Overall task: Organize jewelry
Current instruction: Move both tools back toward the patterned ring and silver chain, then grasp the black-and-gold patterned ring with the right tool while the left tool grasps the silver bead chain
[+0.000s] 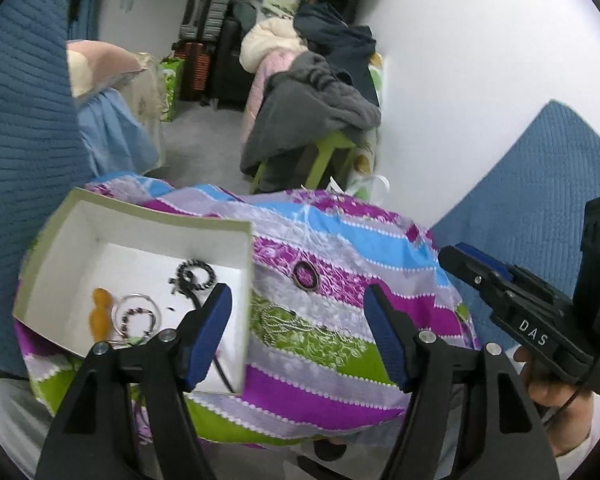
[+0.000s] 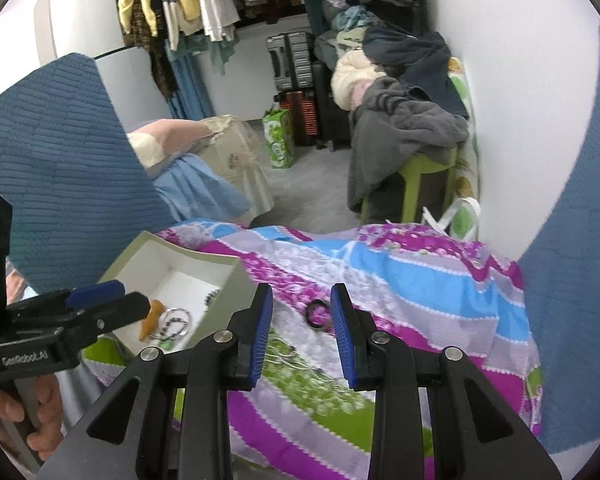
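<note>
Matt cardboard box (image 1: pixel 240 248) on smooth printed cloth (image 1: pixel 340 360).

This is a home, most likely a bedroom or dressing room. Far back on the left, clothes (image 2: pixel 180 4) hang from a rail. Beside them, against the far wall, suitcases (image 2: pixel 296 92) stand stacked on the grey floor. On the right, a green stool (image 2: pixel 428 176) carries a heap of jackets and sweaters (image 2: pixel 404 96). A green shopping bag (image 2: pixel 278 138) sits on the floor. Near the camera, a striped floral bedcover (image 2: pixel 420 280) lies spread out, perhaps over a bed.
</note>
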